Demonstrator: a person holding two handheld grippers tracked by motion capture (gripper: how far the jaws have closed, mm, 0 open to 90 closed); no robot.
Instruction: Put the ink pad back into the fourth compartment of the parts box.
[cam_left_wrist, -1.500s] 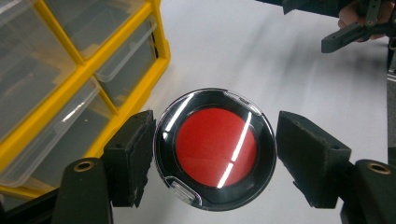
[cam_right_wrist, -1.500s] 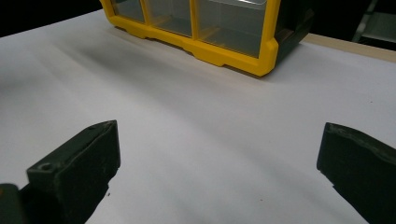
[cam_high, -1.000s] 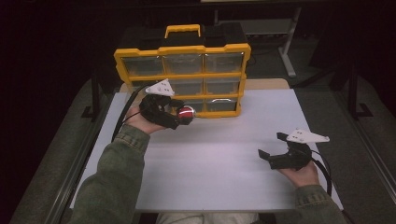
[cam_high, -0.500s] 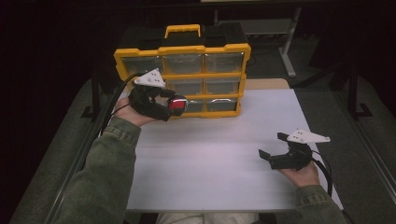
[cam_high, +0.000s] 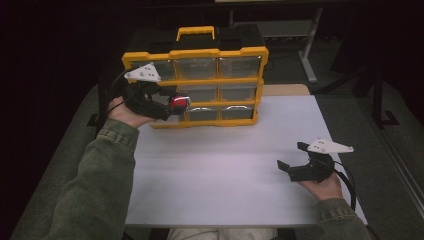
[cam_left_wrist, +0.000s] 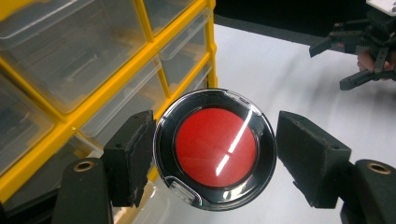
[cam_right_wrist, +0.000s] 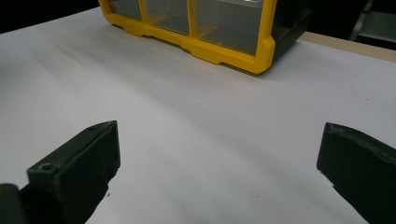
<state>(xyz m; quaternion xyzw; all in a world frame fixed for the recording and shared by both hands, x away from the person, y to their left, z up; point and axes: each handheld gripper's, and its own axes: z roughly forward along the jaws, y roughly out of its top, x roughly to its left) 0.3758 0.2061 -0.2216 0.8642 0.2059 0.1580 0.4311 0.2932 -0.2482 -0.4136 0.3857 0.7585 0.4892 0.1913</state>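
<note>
Left gripper (cam_high: 177, 104) holds red compact (cam_left_wrist: 215, 148); white table (cam_high: 225, 165), dark room.

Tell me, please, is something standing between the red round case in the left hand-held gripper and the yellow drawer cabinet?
Nothing visible does. The left hand-held gripper holds the red round case right before the yellow drawer cabinet, whose drawers look shut.

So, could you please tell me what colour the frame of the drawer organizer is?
Yellow, with clear drawers; the drawer organizer shows best in the high view.
</note>
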